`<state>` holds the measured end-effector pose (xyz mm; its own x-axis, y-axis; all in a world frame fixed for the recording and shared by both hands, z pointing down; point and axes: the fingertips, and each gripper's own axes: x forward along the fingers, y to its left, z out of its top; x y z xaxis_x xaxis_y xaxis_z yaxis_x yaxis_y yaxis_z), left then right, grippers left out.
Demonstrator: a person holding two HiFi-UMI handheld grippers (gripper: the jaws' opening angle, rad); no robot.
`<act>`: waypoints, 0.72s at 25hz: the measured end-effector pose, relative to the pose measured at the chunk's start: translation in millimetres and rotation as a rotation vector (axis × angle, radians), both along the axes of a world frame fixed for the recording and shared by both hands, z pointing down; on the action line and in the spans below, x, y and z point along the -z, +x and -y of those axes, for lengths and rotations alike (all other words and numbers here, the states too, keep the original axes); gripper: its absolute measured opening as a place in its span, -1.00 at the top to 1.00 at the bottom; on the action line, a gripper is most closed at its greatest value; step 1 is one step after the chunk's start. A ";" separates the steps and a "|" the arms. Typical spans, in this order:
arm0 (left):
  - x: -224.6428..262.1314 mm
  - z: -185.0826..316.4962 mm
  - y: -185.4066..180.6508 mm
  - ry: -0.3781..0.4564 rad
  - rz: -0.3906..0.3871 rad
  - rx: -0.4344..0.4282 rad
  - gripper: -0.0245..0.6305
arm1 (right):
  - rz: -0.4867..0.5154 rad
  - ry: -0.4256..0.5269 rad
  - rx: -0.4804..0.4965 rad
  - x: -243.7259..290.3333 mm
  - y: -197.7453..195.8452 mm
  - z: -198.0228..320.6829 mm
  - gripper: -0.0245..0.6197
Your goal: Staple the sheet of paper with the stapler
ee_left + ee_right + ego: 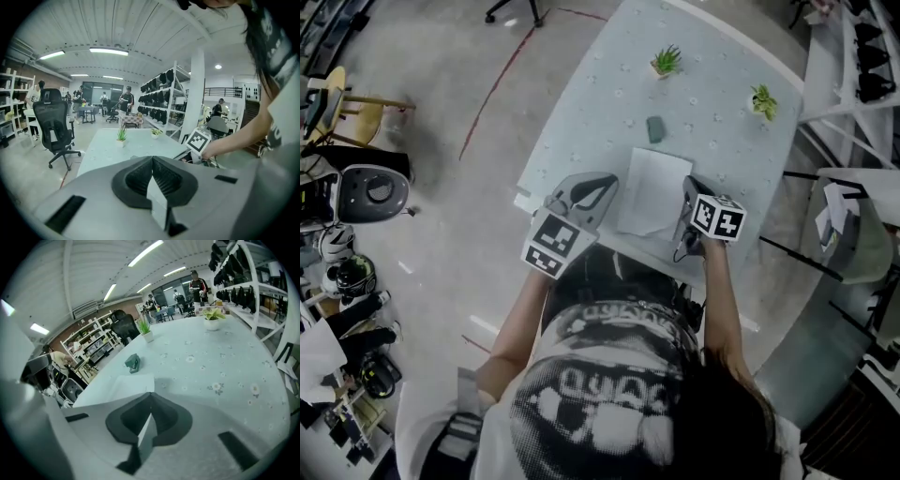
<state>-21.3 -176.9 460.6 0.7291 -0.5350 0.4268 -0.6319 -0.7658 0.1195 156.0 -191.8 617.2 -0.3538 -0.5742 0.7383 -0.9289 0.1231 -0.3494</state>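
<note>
Holding left gripper (609, 180) tilted slightly down beside paper (654, 192), jaws together. Holding right gripper (687, 185) steeper at its edge, jaws together.

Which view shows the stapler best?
The right gripper view: the green stapler stands close and in side profile beyond the sheet of paper. The head view shows it as a small dark block from above; the left gripper view doesn't show it.

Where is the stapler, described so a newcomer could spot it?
Look at the pale flower-print table. Just beyond the far edge of the white sheet of paper, short of the two potted plants, sits the stapler. It is the only small dark green block there.
</note>
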 end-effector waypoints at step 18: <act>-0.8 -10.0 -18.0 0.004 0.005 0.035 0.92 | -0.007 -0.042 -0.081 -7.3 36.8 13.2 0.90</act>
